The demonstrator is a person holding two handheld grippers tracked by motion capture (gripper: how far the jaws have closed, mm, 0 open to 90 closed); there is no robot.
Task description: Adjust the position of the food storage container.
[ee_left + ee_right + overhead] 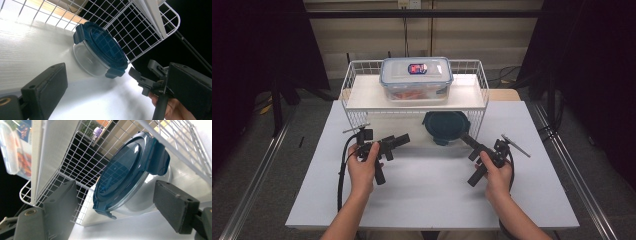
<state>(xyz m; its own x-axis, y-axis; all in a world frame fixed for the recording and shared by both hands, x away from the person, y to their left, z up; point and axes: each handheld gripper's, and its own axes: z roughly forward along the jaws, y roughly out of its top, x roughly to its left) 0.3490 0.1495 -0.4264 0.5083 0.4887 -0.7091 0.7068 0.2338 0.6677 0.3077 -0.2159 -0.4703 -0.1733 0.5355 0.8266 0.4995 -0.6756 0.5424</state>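
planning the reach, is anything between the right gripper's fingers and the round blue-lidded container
Nothing: in the right gripper view the right gripper is open, with only bare white table before the round container. The high view agrees.

Light falls from overhead; the white table [432, 195] is bright w/ soft shadows under the hands, room edges nearly black. In the left gripper view the tabletop [27, 45] blows out to glare, approx. overexposed. Near jaws look soft, prob. out of focus. High view is low-res, slightly blurry.
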